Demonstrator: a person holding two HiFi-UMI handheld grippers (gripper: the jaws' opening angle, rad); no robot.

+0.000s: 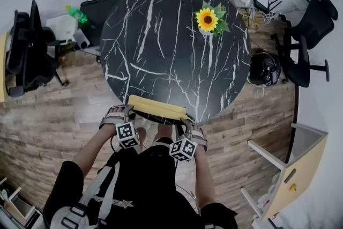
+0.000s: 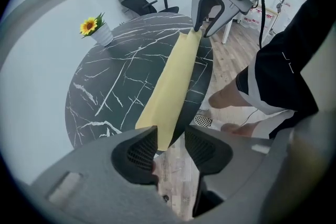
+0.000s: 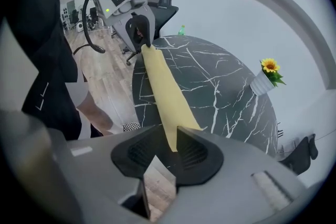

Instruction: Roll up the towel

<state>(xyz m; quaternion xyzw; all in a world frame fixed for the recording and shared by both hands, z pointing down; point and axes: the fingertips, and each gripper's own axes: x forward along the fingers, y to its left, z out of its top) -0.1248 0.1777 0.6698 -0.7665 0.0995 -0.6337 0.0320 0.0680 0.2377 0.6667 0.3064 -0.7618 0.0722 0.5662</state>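
Note:
A yellow towel point(image 1: 157, 108), folded into a long narrow strip, lies along the near edge of the round black marble table point(image 1: 161, 35). My left gripper point(image 1: 127, 111) is at the strip's left end and my right gripper point(image 1: 187, 120) at its right end. In the left gripper view the towel point(image 2: 170, 86) runs away from my left gripper point(image 2: 170, 147). Its end lies against one pad and there is a gap to the other. In the right gripper view the towel point(image 3: 165, 97) ends between the parted jaws of my right gripper point(image 3: 167, 152), beside one pad.
A potted sunflower point(image 1: 208, 20) stands at the table's far right. Black office chairs point(image 1: 27, 51) point(image 1: 308, 35) flank the table on the wooden floor. A dark round object point(image 1: 264, 68) lies by the table's right side. A light wooden cabinet point(image 1: 297, 169) stands at the lower right.

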